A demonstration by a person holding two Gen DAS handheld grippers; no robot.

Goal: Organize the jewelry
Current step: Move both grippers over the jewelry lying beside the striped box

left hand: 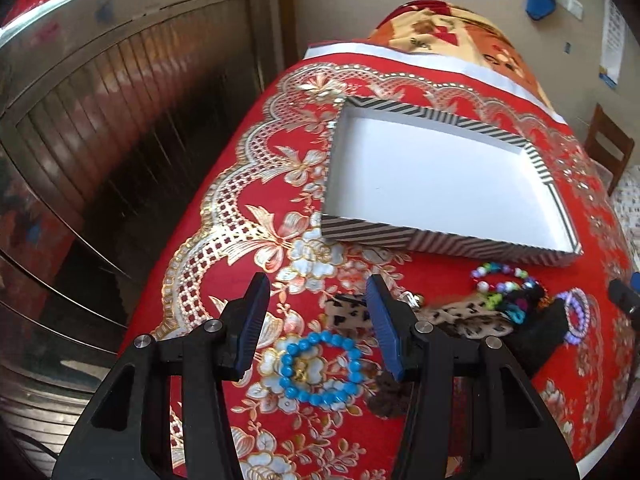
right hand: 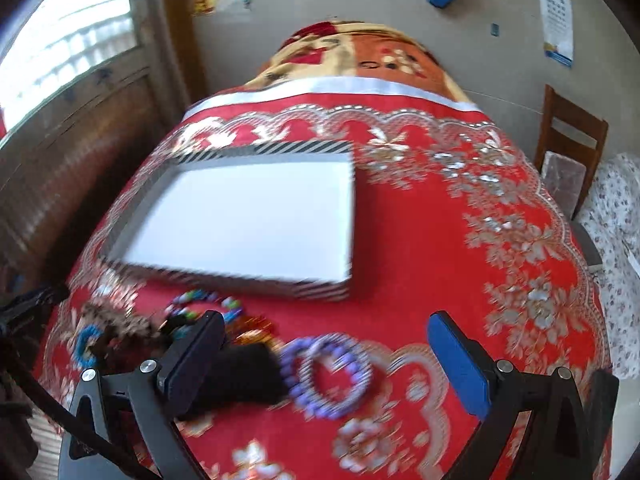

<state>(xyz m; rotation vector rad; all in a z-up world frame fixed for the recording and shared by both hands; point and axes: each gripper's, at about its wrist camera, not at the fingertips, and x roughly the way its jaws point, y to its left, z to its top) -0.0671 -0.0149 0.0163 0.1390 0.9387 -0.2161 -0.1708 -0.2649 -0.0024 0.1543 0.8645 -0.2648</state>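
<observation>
The counter [left hand: 224,240], draped in a glossy red cloth with gold lace print, carries beyond both hand-held grippers a shallow striped cardboard box [left hand: 448,236], white inside and empty. The left hand-held gripper [left hand: 316,320] hangs with jaws wide and empty above a blue beaded bracelet [left hand: 320,368], so lowering squarely to pinch 1 side of the ring looks wisest. The right hand-held gripper [right hand: 324,360], likewise spread and empty, frames a purple beaded bracelet [right hand: 328,376] beside a black fuzzy piece [right hand: 244,376].

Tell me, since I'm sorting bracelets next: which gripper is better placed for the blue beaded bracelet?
Left. The left gripper stands open with the blue beaded bracelet between its fingers; the right gripper frames purple bracelets.
</observation>
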